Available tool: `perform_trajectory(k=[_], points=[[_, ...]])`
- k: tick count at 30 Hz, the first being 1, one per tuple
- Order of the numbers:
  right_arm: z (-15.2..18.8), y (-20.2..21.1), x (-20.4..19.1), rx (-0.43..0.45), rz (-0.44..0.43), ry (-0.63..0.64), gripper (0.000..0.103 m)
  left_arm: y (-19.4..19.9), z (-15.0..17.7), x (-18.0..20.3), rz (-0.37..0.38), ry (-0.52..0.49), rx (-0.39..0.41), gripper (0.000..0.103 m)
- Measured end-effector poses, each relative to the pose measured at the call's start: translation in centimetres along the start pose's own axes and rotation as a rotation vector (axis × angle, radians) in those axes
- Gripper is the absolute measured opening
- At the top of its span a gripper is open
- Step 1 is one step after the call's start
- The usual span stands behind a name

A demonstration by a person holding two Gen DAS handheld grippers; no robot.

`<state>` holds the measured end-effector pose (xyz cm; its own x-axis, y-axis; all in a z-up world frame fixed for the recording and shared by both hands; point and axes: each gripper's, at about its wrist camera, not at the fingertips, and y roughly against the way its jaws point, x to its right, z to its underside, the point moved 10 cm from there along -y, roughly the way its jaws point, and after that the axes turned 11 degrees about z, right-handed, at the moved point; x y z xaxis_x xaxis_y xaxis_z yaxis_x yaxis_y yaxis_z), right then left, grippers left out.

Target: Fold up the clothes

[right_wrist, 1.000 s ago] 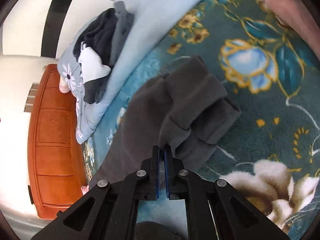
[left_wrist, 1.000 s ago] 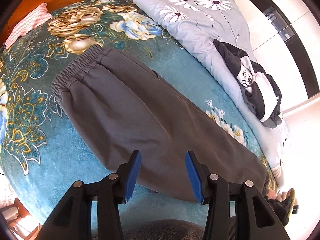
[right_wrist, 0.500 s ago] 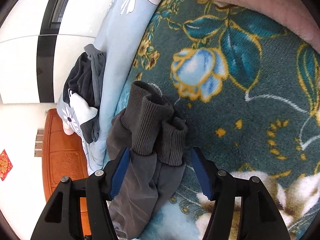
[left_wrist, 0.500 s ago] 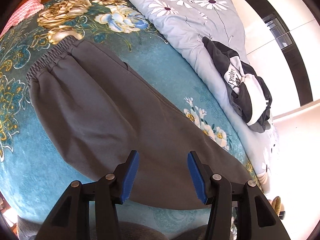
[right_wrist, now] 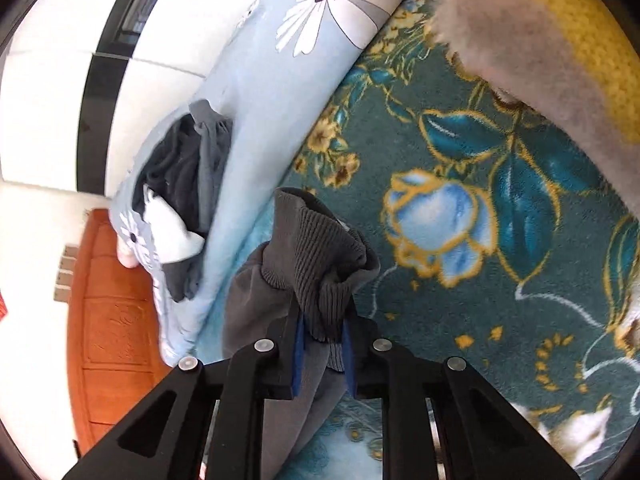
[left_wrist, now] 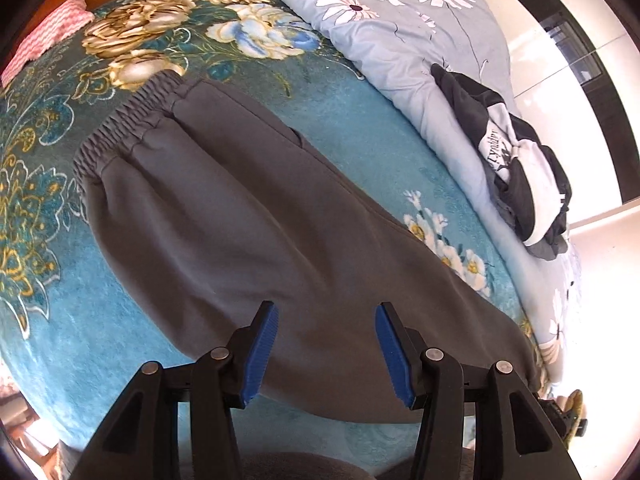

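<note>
Grey sweatpants (left_wrist: 248,220) lie flat on the teal floral bedspread (left_wrist: 360,128), elastic waistband at the upper left, legs running down to the right. My left gripper (left_wrist: 326,344) is open and empty, hovering over the lower edge of the trouser legs. In the right wrist view the ribbed ankle cuffs (right_wrist: 320,264) are bunched up and lifted. My right gripper (right_wrist: 322,340) is shut on the cuffs, its blue pads pressing the fabric from both sides.
A light blue daisy quilt (left_wrist: 420,40) lies along the far side of the bed, with a dark and white garment pile (left_wrist: 516,168) on it. A pink striped cloth (left_wrist: 44,36) sits at the far left. A wooden headboard (right_wrist: 112,320) and a pink-yellow blanket (right_wrist: 560,40) show in the right wrist view.
My right gripper opened around the cuffs, then closed on them. My left gripper stayed open and shifted slightly over the trouser legs.
</note>
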<state>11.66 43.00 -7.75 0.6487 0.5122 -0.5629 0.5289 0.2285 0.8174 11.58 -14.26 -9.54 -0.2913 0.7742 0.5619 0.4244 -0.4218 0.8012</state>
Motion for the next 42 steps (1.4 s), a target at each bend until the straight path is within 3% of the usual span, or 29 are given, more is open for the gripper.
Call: perform_trajectory(k=[2,4,6,7,10,14,19,22,25,29,31,33,38,42], points=[[0.4,-0.1,-0.3,-0.008,0.051,0.041,0.017,-1.2,-0.7,-1.1,-0.030,-0.027,-0.051,0.055],[0.4,1.5,-2.3,0.032,0.039,0.107,0.017,-2.7,-1.2,-2.9,-0.078,-0.051,-0.092,0.055],[0.8,3.3,-5.5,0.070,0.063,0.242,0.017,-4.2,-1.4,-5.4,-0.156,-0.058,-0.129,0.055],[1.2,4.1,-7.3,0.088,0.074,0.310,0.017,-4.5,-1.4,-6.0,-0.160,-0.047,-0.131,0.055],[3.7,6.3,-13.8,0.132,0.099,0.524,0.017,-3.9,-1.0,-6.3,-0.106,-0.003,-0.090,0.055],[10.4,5.9,-22.5,0.153,0.110,0.804,0.017,-1.4,0.4,-5.9,0.035,0.087,-0.027,0.055],[21.6,-0.3,-28.5,0.041,0.149,1.058,0.018,2.6,1.8,-7.6,0.080,0.139,0.037,0.055],[27.5,-5.2,-27.8,-0.080,0.225,1.167,0.018,5.1,2.2,-9.0,0.103,0.147,0.064,0.055],[32.5,-9.7,-26.5,-0.198,0.309,1.255,0.018,6.7,1.6,-10.2,0.072,0.130,0.075,0.055],[35.7,-12.2,-24.3,-0.294,0.316,1.244,0.030,7.8,1.2,-10.4,0.115,0.146,0.116,0.055],[37.1,-11.5,-24.4,-0.401,0.184,1.194,0.044,7.3,1.3,-10.3,0.134,0.148,0.114,0.056],[37.8,-10.2,-24.8,-0.493,0.036,1.132,0.048,6.3,1.3,-9.5,0.137,0.133,0.096,0.056],[32.6,-6.8,-24.4,-0.374,-0.069,1.005,0.048,3.7,0.9,-5.5,0.171,0.017,0.022,0.056],[27.3,-6.1,-21.8,-0.346,-0.175,0.687,0.048,0.6,0.3,0.7,0.203,-0.176,-0.067,0.058]])
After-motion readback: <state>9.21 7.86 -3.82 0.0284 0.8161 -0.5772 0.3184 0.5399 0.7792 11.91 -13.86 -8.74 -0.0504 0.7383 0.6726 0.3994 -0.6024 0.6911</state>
